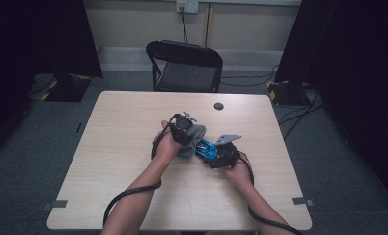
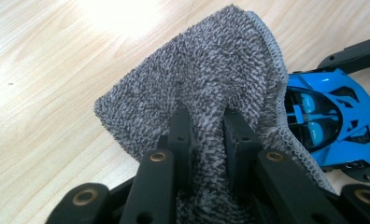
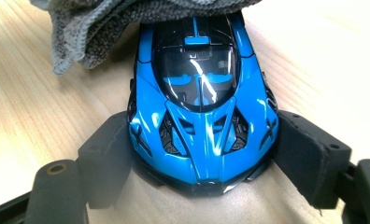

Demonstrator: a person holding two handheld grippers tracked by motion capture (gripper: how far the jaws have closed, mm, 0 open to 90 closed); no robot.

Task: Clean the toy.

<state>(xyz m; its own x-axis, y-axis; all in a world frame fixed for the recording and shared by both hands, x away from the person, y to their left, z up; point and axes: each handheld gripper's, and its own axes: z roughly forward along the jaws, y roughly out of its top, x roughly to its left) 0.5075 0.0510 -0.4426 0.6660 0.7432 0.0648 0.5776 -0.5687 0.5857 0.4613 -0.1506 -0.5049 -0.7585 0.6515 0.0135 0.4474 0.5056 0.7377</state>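
The right tongs [image 3: 202, 154] clamp the glossy blue toy sports car [image 3: 202, 107] by its flanks on the pale wooden desk [image 1: 133, 147]. The left tongs [image 2: 206, 135], pinched on the grey terry cloth [image 2: 211, 79], should sweep lightly along the roof, keeping the car pinned square.

1. Left gripper [image 2: 206, 123]: two black jaws, clamped on a fold of cloth.
2. Grey looped terry cloth [image 2: 197, 79]: bunched, rising from the jaws, stitched edge draped over the car's near side.
3. Glossy blue toy sports car [image 2: 330, 116]: right of the cloth, partly covered.
4. Pale wood-grain tabletop [image 2: 47, 79]: left of the cloth.
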